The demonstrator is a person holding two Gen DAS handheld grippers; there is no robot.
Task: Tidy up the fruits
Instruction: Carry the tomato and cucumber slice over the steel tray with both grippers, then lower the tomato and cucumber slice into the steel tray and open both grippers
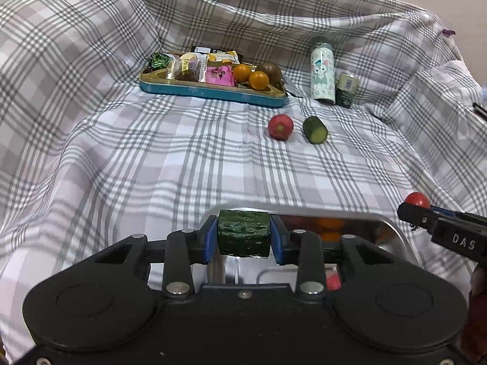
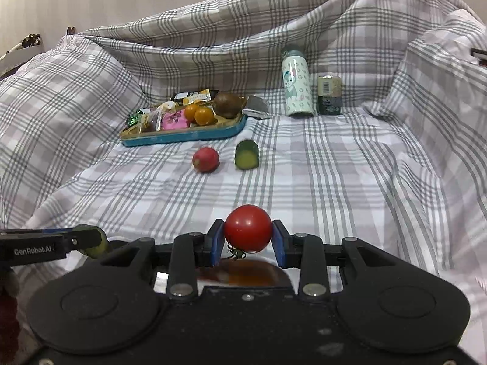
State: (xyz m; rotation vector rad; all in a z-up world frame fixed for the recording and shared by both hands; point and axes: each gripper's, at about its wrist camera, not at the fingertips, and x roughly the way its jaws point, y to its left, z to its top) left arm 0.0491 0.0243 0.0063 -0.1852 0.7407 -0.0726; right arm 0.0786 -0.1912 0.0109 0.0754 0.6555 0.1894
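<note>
Mid-task. Left hand-held gripper (image 1: 244,237) pinches a cucumber piece (image 1: 244,233) over the metal tray (image 1: 392,228), which already holds some fruit. Right hand-held gripper (image 2: 248,237) pinches a tomato (image 2: 247,228) near that tray. Left beyond the tray on the bed: radish (image 1: 280,126), cucumber chunk (image 1: 315,130).
</note>
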